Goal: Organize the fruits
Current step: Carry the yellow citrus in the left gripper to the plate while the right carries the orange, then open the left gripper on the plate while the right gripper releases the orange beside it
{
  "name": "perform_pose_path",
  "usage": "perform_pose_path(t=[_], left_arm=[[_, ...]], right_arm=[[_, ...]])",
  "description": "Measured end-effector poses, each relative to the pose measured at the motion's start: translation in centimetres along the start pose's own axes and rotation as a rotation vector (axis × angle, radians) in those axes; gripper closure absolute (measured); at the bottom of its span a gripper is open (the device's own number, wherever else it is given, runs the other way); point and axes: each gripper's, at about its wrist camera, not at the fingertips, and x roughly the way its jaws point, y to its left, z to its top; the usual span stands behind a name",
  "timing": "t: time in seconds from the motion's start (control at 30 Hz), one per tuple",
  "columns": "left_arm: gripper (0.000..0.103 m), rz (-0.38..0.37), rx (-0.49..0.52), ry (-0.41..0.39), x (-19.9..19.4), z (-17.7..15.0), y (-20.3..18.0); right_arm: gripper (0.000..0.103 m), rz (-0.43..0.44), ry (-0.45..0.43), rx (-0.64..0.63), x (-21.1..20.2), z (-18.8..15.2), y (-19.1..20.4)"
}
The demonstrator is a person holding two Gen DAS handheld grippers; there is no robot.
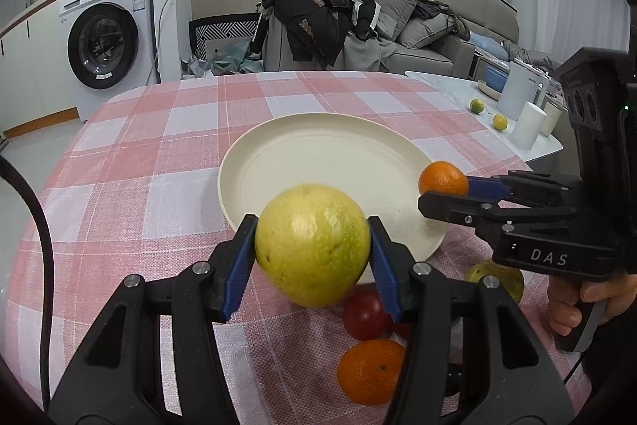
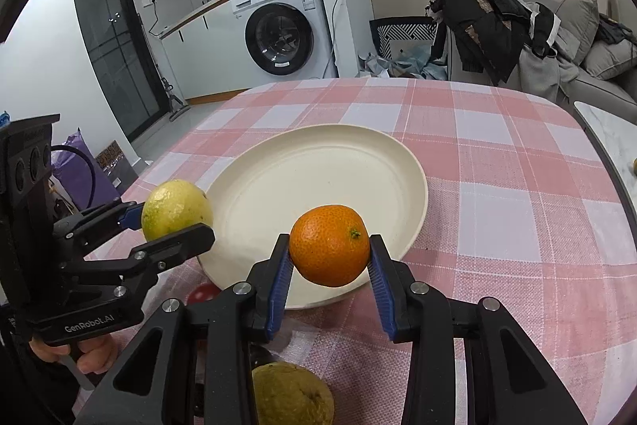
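Observation:
My left gripper [image 1: 312, 245] is shut on a large yellow-green citrus fruit [image 1: 312, 243] and holds it above the near rim of the cream plate [image 1: 318, 154]. My right gripper [image 2: 329, 257] is shut on a small orange [image 2: 329, 245] above the plate's near right edge [image 2: 278, 186]. Each gripper shows in the other view, the left one with its fruit [image 2: 175, 210] and the right one with its orange [image 1: 442, 179]. The plate holds no fruit.
On the pink checked tablecloth [image 1: 159, 154] near me lie a red fruit [image 1: 364, 313], another orange [image 1: 370, 371] and a second yellow-green fruit [image 1: 495, 277]. A side table to the right carries white cups [image 1: 527, 124] and two small citrus fruits [image 1: 499, 121].

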Motion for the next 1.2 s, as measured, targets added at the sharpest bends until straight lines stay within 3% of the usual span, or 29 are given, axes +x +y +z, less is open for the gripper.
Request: perform_pose_path(t=[0.23,0.33,0.5,0.53,0.6,0.77,0.83,0.9,1.2], left_arm=[[0.051,0.003,0.022,-0.021,-0.5,-0.2,-0.6],[0.042,-0.007,0.002,-0.016,-0.8,-0.4,-0.3],[0.039,-0.009,-0.009,-0.019,-1.5,-0.5,-0.1],[0.032,-0.005,-0.008,-0.022,-1.8,-0.5,-0.1],[0.019,0.006,-0.007,-0.04,-2.6,-0.6,-0.3],[0.011,0.006,0.006,-0.049,-4.6,-0.8,-0.5],[0.002,0.013,0.006,-0.057,-5.4,-0.9,-0.6],[0.001,0.017,0.005,-0.075,-6.3,-1.1,-0.6],[0.001,0.021,0.024,-0.081,-8.9,-2.6,-1.0]], right_arm=[[0.064,0.01,0.01,0.003,0.2,-0.1,-0.1],[0.061,0.007,0.002,0.006,0.0,-0.1,-0.2],[0.053,0.006,-0.019,0.007,-0.7,0.0,-0.3],[0.052,0.005,-0.025,0.003,-0.9,0.1,-0.2],[0.046,-0.004,-0.029,-0.01,-1.4,0.0,0.1],[0.016,-0.033,-0.044,-0.069,-2.5,-0.4,1.3],[0.01,-0.045,-0.048,-0.088,-3.0,-0.7,1.7],[0.001,-0.044,-0.058,-0.096,-3.6,-0.8,2.0],[0.0,-0.043,-0.066,-0.08,-5.9,-1.6,2.4]])
